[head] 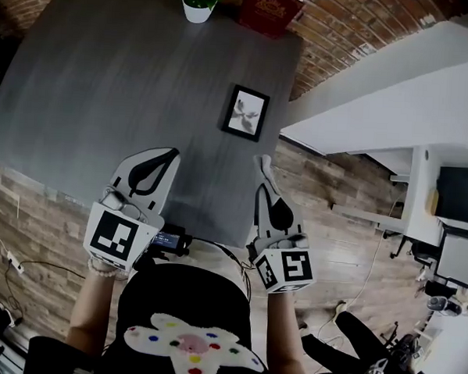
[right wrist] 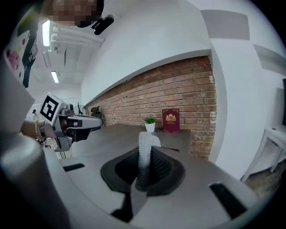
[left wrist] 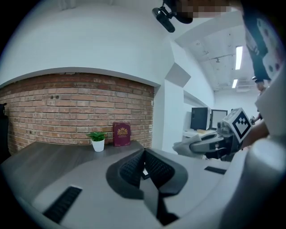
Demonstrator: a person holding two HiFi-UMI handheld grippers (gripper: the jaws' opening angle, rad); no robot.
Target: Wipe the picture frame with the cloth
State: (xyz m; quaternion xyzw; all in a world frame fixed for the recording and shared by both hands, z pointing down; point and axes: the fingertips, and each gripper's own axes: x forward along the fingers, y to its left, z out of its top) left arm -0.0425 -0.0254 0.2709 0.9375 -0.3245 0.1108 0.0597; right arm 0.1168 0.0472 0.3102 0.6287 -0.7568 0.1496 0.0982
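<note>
The frame (head: 246, 112) lies on the table (head: 106, 82), a little ahead of my right gripper (head: 263, 164) and ahead-right of the left gripper (head: 167, 154). Both grippers are clenched on nothing. I see no cloth, so I judge that wiping has not begun; first I must find the cloth. The plant (head: 198, 2) and the book (head: 271, 8) stand far beyond the frame and are not in the way.

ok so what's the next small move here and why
Probably find the cloth first: none shows in any view. The left gripper and right gripper are both shut and empty, by the near edge of the table, and the picture frame lies flat just ahead of the right one.
</note>
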